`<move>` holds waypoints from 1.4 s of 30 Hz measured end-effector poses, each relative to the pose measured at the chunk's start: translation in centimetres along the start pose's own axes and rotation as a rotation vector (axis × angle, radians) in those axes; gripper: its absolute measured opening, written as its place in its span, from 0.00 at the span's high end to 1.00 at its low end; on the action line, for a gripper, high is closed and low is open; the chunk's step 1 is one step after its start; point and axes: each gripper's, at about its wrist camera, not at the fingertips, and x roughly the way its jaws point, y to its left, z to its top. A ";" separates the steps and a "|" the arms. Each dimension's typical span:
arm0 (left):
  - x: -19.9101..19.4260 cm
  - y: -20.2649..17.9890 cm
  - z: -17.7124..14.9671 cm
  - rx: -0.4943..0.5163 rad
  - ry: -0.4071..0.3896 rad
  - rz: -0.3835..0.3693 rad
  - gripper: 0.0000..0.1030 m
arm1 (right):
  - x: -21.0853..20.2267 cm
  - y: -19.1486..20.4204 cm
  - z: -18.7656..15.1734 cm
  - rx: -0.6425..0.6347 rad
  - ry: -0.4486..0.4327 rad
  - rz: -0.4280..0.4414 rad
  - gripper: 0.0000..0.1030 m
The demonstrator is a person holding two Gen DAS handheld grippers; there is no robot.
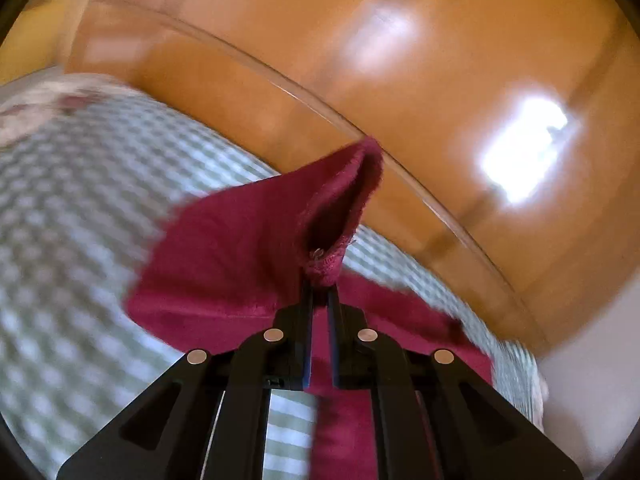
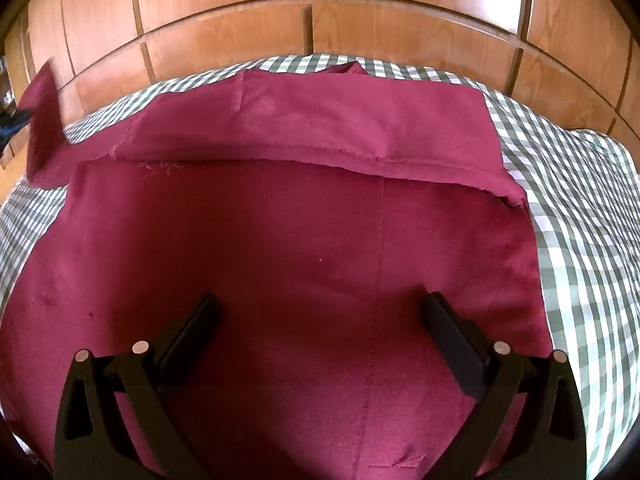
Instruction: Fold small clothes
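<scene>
While the maroon garment [image 2: 304, 248] is lying spread on the checked bedcover [image 2: 580, 208], far edge already turned over, we are lifting its left corner, pinched tight in our left gripper [image 1: 320, 280], clear of the bed. Our right gripper [image 2: 320, 320] is hovering released over the near half, gripping nothing. We judge a side fold is starting; next, the corner needs carrying across and laying flat.

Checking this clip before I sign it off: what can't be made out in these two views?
- Left wrist view: checked sheet and wood panels are smeared by motion blur.
- Left wrist view: the cloth corner pinched in the left gripper hides the fingertips.
- Right wrist view: near cloth edge is cut off by the frame and right gripper.
- Right wrist view: left gripper is tiny at the edge.
</scene>
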 end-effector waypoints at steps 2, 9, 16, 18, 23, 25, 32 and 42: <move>2.2 -3.3 -2.4 0.051 0.058 -0.049 0.95 | 0.0 -0.1 0.0 0.003 -0.002 0.004 0.02; 8.7 -10.4 -10.8 0.209 0.297 -0.065 0.49 | -0.2 -0.4 0.0 0.020 -0.008 0.023 0.02; 4.4 -7.9 -12.1 0.241 0.214 0.009 0.39 | -1.9 -1.0 1.7 0.126 -0.030 0.144 0.24; 2.8 -5.9 -11.9 0.215 0.174 0.095 0.39 | -2.5 -0.1 3.6 0.152 -0.051 0.226 0.30; 0.8 -2.1 -11.0 0.139 0.101 0.267 0.39 | -0.7 4.0 8.6 0.114 -0.057 0.305 0.35; 0.5 -0.9 -10.6 0.101 0.102 0.296 0.39 | 1.7 5.7 10.3 0.104 -0.017 0.290 0.38; 2.3 0.5 -9.5 0.046 0.127 0.327 0.34 | 6.5 9.7 12.9 -0.002 0.073 0.213 0.95; 6.5 -0.7 -7.5 0.083 0.119 0.401 0.30 | -3.5 4.9 16.7 -0.011 -0.244 0.150 0.96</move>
